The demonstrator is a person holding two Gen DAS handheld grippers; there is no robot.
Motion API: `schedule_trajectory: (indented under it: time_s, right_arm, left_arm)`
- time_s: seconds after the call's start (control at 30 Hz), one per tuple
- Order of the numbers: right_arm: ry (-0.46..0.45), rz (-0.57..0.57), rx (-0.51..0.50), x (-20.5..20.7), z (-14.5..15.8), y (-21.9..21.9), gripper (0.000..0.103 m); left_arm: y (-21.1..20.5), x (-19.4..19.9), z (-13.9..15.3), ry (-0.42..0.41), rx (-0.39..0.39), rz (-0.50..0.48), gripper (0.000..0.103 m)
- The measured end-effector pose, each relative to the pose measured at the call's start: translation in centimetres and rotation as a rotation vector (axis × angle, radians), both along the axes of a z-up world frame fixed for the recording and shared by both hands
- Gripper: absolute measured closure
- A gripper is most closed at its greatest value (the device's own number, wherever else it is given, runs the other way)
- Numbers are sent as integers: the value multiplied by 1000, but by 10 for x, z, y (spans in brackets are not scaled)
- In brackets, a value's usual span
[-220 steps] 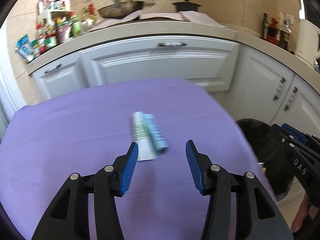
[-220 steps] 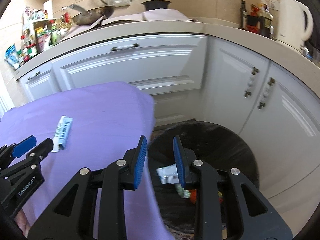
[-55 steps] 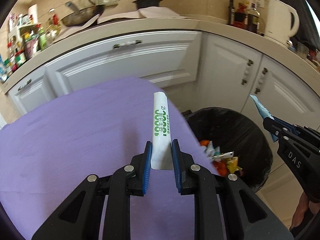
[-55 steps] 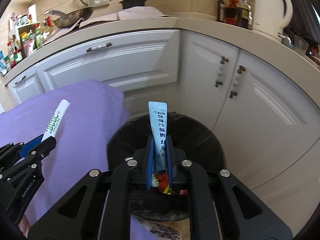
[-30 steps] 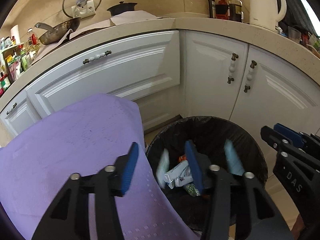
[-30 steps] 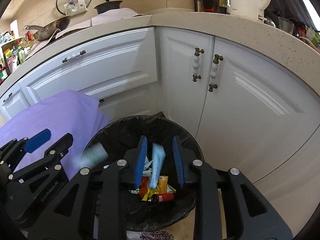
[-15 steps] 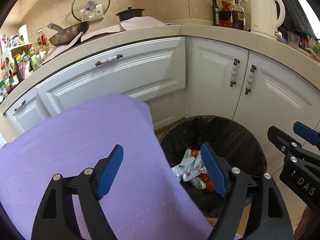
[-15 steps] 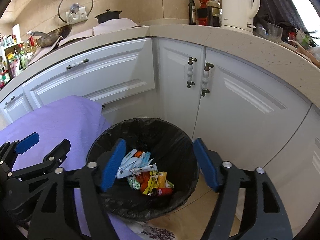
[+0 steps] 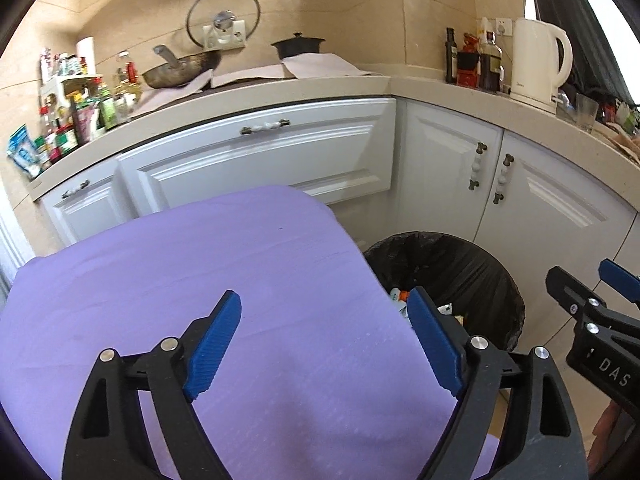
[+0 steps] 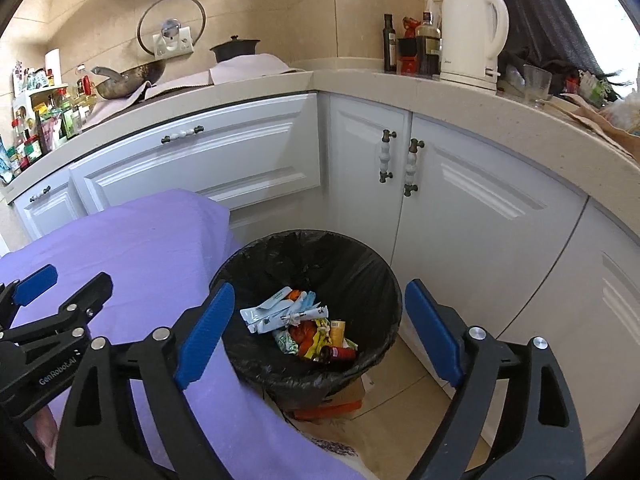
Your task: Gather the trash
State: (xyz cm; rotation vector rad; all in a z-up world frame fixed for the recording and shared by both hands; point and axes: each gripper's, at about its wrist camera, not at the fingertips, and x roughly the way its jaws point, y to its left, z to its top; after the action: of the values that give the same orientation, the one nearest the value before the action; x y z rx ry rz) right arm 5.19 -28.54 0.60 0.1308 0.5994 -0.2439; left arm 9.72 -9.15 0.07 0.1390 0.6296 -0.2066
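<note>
Both tongs wide, angled downward

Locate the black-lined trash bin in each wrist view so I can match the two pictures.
Left wrist view: the trash bin sits lower right, beside the purple cloth's edge, partly hidden behind the left gripper's right finger.
Right wrist view: the bin sits at lower centre, framed between the right gripper's open fingers, wrappers visible inside.
Shared landmark: the white kettle on the counter, upper right in both.
</note>
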Motion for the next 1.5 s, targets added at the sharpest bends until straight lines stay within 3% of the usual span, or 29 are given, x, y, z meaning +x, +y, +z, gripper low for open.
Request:
schedule_trajectory:
  time_s: [0.4,1.5]
  right_arm:
    - [-66,0,-11,-32,21,11,12]
    - [-68,-4,-17,-33,23,9,12]
  left_arm:
    - [20,-26,12,-33,-14,21,19]
    - [26,-32,12,-30,-36,20,19]
